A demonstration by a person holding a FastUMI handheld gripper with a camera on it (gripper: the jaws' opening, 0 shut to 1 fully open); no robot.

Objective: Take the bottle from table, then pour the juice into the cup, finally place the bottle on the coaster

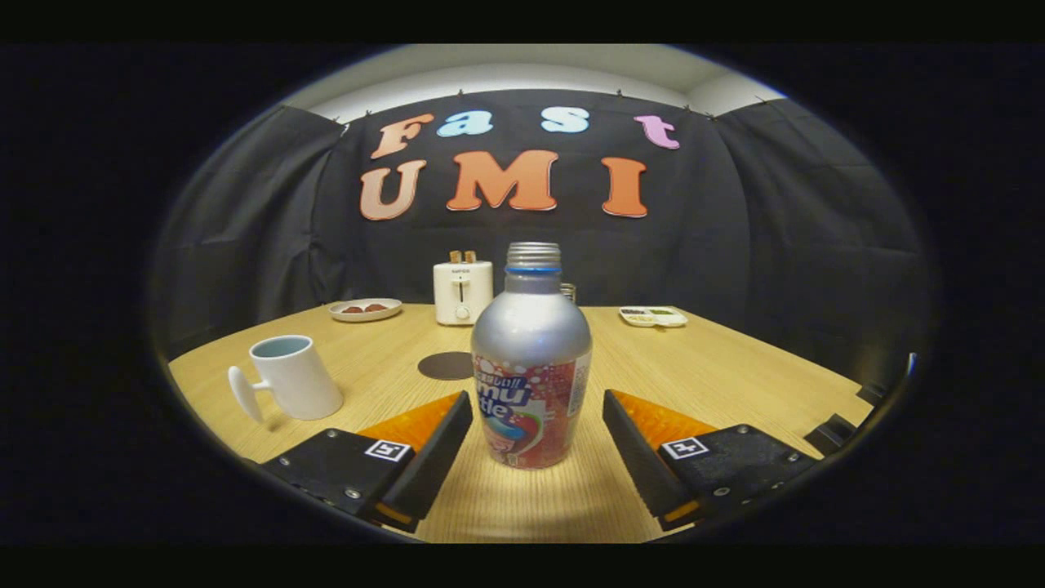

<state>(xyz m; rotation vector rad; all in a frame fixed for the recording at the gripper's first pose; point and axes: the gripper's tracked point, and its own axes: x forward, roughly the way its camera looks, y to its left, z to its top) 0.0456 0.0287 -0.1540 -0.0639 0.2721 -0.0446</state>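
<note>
A silver metal bottle [531,359] with a red and blue label and an uncapped neck stands upright on the wooden table [735,367]. It sits between my two fingertips, with a gap on each side. My gripper [537,408] is open, its black and orange fingers [437,445] flanking the bottle without touching it. A white cup [292,377] with a flared handle stands to the left, beyond the left finger. A dark round coaster [446,365] lies on the table just behind and left of the bottle.
A white toaster [463,291] with toast stands at the table's back, partly behind the bottle. A plate [365,309] with food lies at the back left, a small white tray [652,316] at the back right. Black cloth walls enclose the table.
</note>
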